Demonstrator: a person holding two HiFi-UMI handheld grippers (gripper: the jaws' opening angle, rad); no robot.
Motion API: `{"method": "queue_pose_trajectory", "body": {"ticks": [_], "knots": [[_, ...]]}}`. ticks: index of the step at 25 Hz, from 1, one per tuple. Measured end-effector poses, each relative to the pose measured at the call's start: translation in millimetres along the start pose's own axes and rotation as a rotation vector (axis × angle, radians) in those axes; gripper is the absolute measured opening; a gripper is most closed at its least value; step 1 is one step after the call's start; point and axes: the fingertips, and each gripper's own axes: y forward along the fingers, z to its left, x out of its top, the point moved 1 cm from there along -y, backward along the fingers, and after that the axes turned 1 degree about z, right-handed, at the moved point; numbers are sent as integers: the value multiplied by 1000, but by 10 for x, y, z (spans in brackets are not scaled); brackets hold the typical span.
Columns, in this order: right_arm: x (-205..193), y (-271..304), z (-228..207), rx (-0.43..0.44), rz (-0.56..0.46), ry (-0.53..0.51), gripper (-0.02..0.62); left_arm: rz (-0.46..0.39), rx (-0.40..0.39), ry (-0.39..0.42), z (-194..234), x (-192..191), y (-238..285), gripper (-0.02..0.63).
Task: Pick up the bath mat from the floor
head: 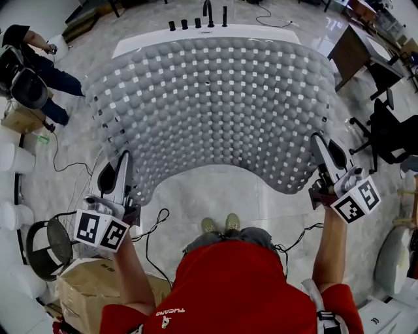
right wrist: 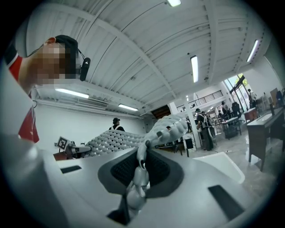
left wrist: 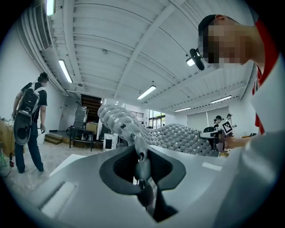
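Note:
The grey bath mat (head: 215,111), knobbly and full of small square holes, hangs spread wide in the air in front of me, off the floor. My left gripper (head: 124,158) is shut on its near left corner. At the near right corner my right gripper (head: 318,140) is shut on the mat's edge. In the left gripper view the mat (left wrist: 178,138) runs off from the pinched jaws of the left gripper (left wrist: 140,156) toward the other gripper. In the right gripper view the mat's edge (right wrist: 116,140) is clamped in the right gripper (right wrist: 141,162).
A white bathtub (head: 150,39) with black taps (head: 208,13) stands behind the mat. A person (head: 32,59) stands at the far left. A cardboard box (head: 85,287) and a black round stool (head: 49,244) sit near my left. A desk (head: 353,52) and an office chair (head: 392,130) stand on the right.

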Motion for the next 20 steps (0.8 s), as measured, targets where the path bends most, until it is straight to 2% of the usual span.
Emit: {"method": "queue_pose_trajectory", "body": {"ticks": [4, 8, 13, 20], "knots": [[135, -37, -26, -1, -48, -33, 37, -49, -17, 43, -55, 158, 66, 43], [3, 42, 97, -8, -5, 2, 37, 2, -16, 18, 74, 53, -32, 43], [-71, 248, 106, -17, 5, -17, 37, -1, -30, 2, 307, -76, 93, 43], [-162, 387, 54, -6, 89, -26, 37, 41, -13, -50, 383, -298, 94, 43]]}}
